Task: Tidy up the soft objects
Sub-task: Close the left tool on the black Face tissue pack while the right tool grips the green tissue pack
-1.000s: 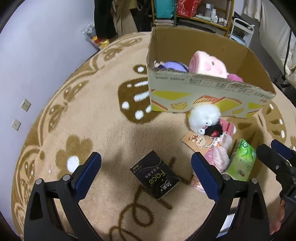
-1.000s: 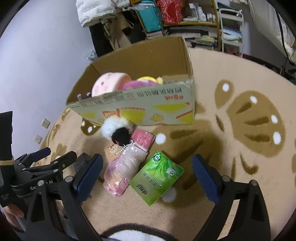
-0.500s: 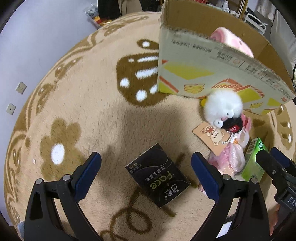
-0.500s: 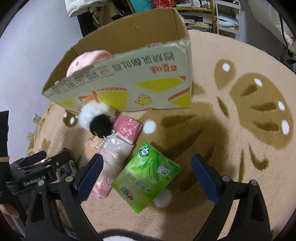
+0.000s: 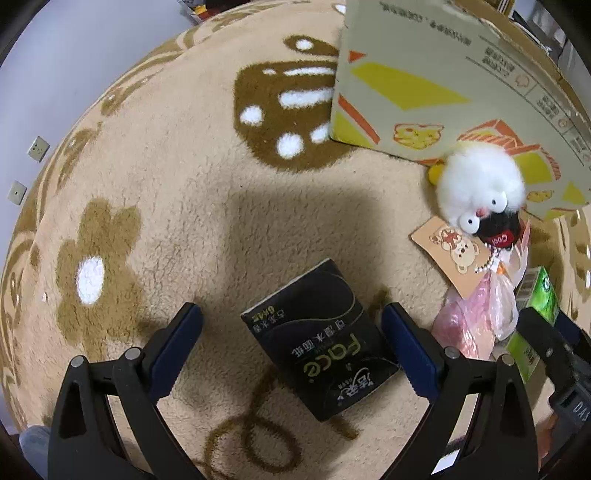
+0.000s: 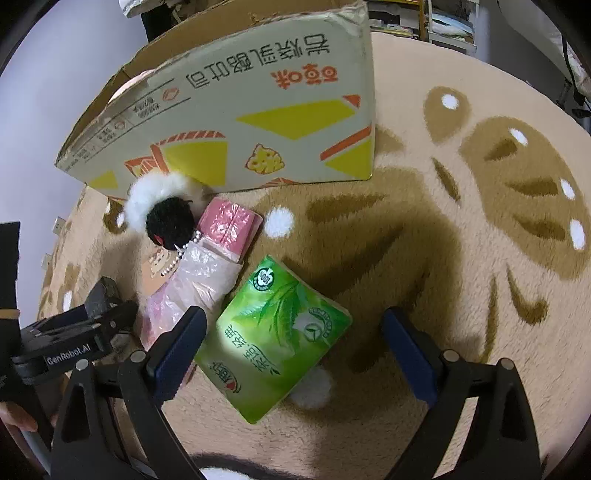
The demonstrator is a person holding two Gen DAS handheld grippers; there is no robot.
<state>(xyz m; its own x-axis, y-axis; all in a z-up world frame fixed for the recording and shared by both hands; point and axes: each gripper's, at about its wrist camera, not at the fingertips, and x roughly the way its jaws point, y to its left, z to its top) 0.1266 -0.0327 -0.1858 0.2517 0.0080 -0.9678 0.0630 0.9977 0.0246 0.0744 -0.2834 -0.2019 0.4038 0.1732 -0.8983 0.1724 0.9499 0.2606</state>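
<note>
A black tissue pack lies on the beige rug between the fingers of my open left gripper, which hangs just above it. My open right gripper straddles a green tissue pack. A white and black plush keychain with a bear card lies against the cardboard box. A pink pack in clear plastic sits between the plush and the green pack.
The beige rug with brown flower and mushroom shapes stretches to the left and right of the box. A wall with sockets borders it on the left. Shelves stand behind the box.
Both grippers have dropped lower and closer to the rug. The black pack now sits between the left fingers and the green pack between the right ones. The box's contents have gone out of sight.
</note>
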